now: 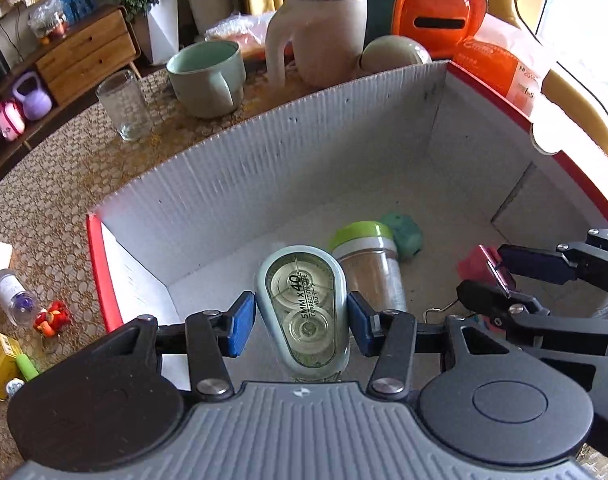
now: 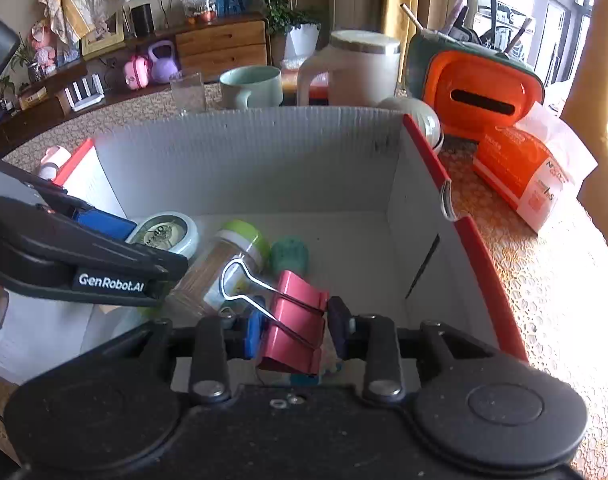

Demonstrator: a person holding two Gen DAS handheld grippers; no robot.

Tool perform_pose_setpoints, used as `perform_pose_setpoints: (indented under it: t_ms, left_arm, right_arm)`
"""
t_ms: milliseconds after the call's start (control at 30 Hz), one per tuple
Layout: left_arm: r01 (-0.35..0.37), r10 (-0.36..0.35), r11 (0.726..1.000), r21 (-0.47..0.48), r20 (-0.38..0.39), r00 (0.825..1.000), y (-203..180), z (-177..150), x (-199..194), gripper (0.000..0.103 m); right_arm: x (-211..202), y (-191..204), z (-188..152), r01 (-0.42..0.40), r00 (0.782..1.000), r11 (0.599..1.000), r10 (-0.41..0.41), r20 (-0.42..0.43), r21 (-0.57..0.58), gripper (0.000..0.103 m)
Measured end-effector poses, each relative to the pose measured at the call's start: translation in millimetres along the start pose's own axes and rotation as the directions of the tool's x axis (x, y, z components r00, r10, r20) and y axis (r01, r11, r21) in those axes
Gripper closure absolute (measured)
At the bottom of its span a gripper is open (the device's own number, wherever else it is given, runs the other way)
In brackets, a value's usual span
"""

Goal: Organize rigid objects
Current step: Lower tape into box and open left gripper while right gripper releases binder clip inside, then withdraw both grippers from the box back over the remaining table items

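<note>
Inside box (image 1: 263, 176), left fingers (image 1: 243, 322) pinching correction tape (image 1: 301, 312), right fingers (image 2: 338, 322) pinching pink binder clip (image 2: 293, 328), jar (image 1: 368, 268) beside.

left claw (image 1: 301, 320) clamped, level | right claw (image 2: 293, 332) clamped, alongside

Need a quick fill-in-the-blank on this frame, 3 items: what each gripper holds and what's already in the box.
1. The left gripper is shut on a ____ dispenser.
2. The right gripper grips a pink ____ clip.
3. In the white box, the clear jar lying on its side has a ____ lid.

Missing words: correction tape; binder; green
</note>
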State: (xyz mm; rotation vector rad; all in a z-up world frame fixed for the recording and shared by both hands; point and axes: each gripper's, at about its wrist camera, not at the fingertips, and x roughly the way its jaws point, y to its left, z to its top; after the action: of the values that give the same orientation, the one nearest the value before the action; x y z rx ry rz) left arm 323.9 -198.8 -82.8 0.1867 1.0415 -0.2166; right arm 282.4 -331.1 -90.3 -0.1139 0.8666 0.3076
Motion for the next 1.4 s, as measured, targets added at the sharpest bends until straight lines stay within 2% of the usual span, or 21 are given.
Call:
perform_pose_setpoints:
  t_ms: [133, 500, 667, 767, 1167, 1300, 1400]
  left_arm:
    - [0.019, -0.02, 1.0, -0.021, -0.037, 0.999, 3.7, 0.2, 6.7, 0.053]
    - [0.01, -0.008, 1.0, 0.024, -0.094, 0.996, -3.5, -1.3, 8.9, 0.053]
    - [0.022, -0.021, 1.0, 0.019, -0.068, 0.997, -3.0, -3.6, -3.7, 0.049]
    - [0.018, -0.017, 1.0, 0.016, -0.041, 0.999, -2.8, -6.5, -15.0, 0.037]
    - [0.039, -0.039, 0.999, -0.005, 0.065, 0.997, 12.0, -23.4, -73.2, 0.037]
    - [0.05, -0.049, 0.999, -0.011, 0.101, 0.994, 19.6, -33.0, -94.8, 0.037]
    - [0.069, -0.066, 0.998, -0.013, 0.132, 0.989, 26.9, -43.2, -111.7, 0.037]
  right_arm:
    - [1.9, 0.4, -3.2, 0.002, 1.0, 1.0, -0.002, -0.014, -0.004, 0.069]
    - [-1.1, 2.3, -3.2, 0.014, 0.999, 1.0, -0.014, -0.029, 0.002, 0.063]
    - [-11.4, 4.8, -2.9, 0.019, 1.0, 1.0, -0.019, -0.023, 0.001, 0.06]
    - [-19.1, 8.2, -2.0, 0.027, 1.0, 1.0, -0.027, -0.016, -0.004, 0.058]
    - [-64.1, 30.2, 1.1, 0.03, 0.998, 0.999, -0.029, 0.047, -0.017, 0.048]
    - [-81.6, 40.7, 1.1, 0.02, 0.997, 1.0, -0.018, 0.079, -0.023, 0.036]
    - [-94.2, 50.0, 1.3, 0.008, 0.995, 1.0, -0.005, 0.1, -0.029, 0.032]
